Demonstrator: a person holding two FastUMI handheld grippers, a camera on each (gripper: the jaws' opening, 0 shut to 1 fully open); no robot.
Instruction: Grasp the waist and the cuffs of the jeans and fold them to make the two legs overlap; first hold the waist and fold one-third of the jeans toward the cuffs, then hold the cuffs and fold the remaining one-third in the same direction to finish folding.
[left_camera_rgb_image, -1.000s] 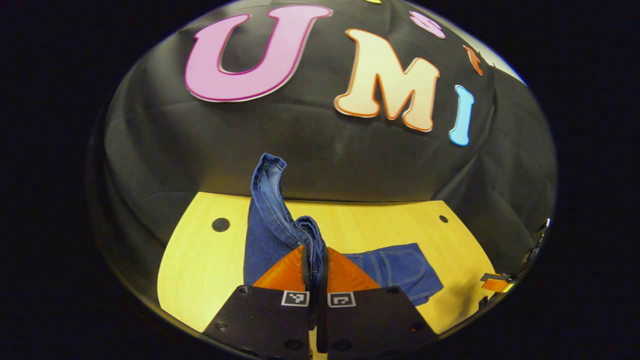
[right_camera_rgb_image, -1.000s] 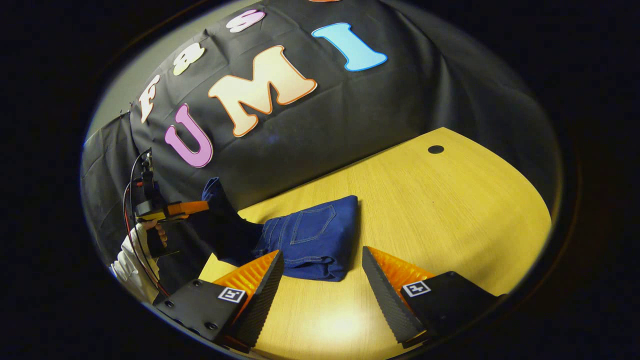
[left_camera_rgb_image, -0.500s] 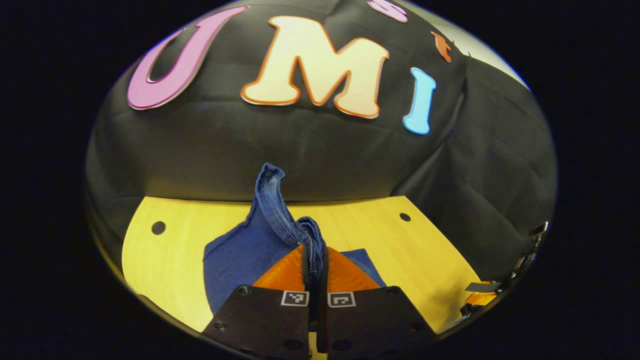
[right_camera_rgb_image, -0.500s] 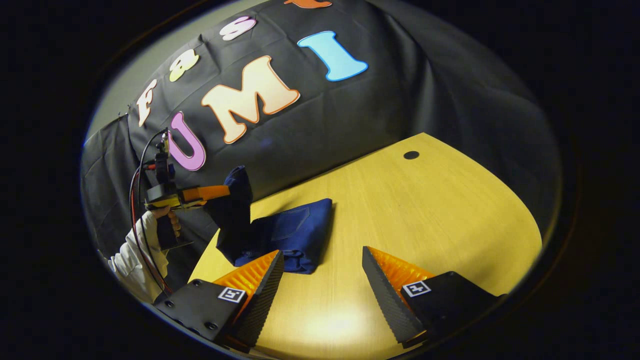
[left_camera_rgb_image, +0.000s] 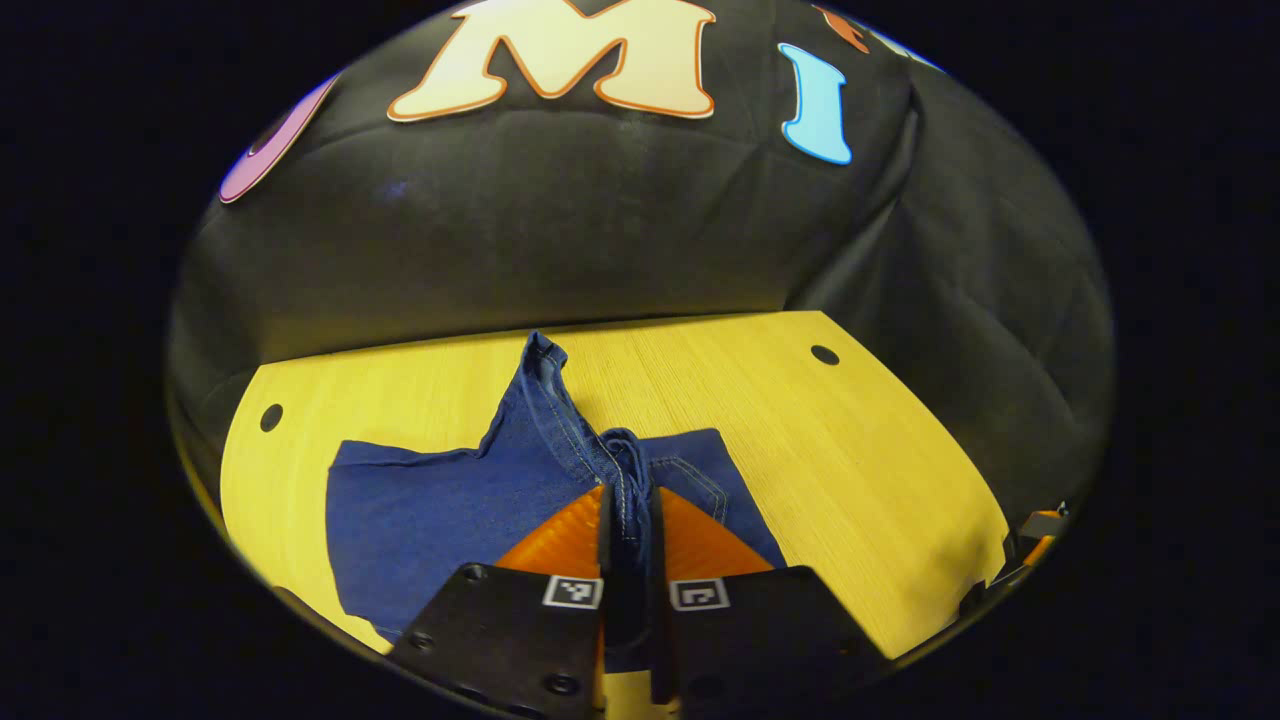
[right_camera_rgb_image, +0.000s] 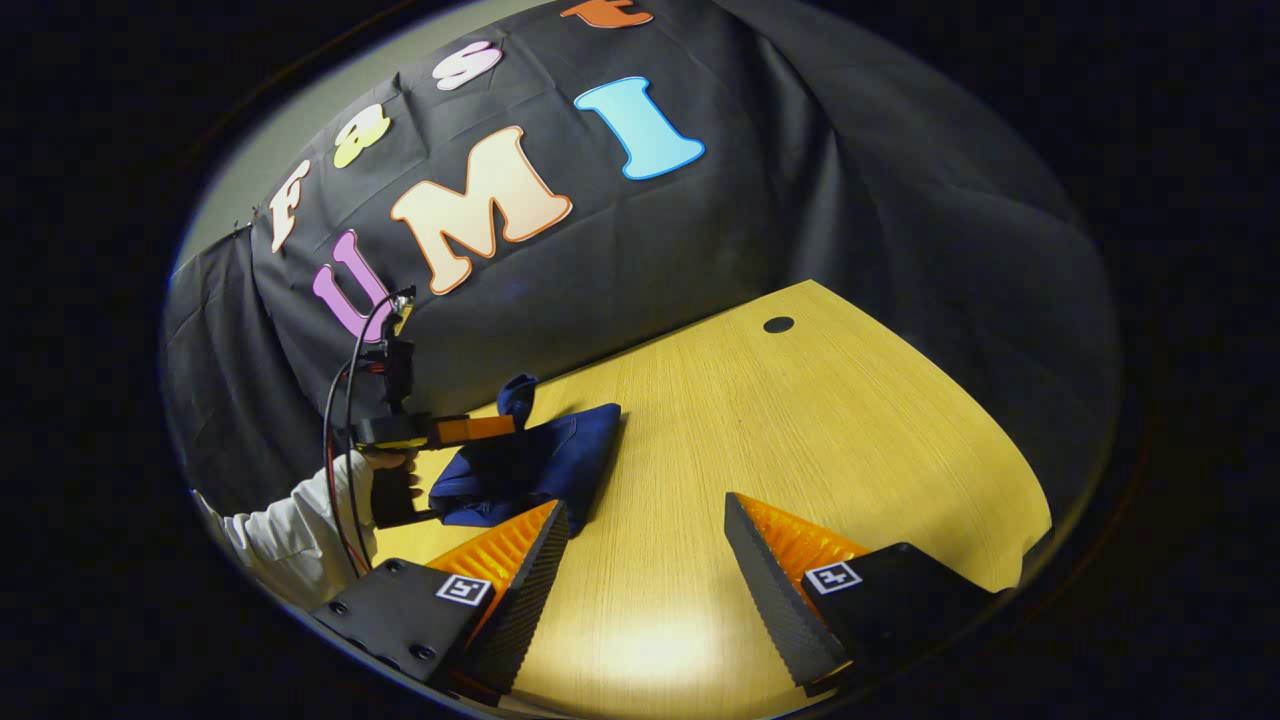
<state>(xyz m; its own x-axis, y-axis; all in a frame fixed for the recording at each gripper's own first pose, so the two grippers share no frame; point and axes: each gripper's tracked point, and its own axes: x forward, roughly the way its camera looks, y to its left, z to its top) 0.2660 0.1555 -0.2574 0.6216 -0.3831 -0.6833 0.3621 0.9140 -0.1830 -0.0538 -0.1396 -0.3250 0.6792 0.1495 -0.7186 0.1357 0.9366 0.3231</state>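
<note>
Yellow wood counter (left_camera_rgb_image: 860, 450) with small dark holes (left_camera_rgb_image: 825, 354) fills the lower frame, black cloth wall behind. The folded jeans (left_camera_rgb_image: 430, 510) lie at its lower left; the left hand-held gripper (left_camera_rgb_image: 628, 520) is clenched on their hem. The right hand-held gripper (right_camera_rgb_image: 645, 545) stands released above bare wood.

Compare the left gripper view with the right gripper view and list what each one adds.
Left gripper view: the left gripper shut on the jeans' hemmed cuff, up close. Right gripper view: the open right gripper over bare table, and the sleeve of the person holding the left gripper. Both: the folded jeans on the wooden table.
</note>
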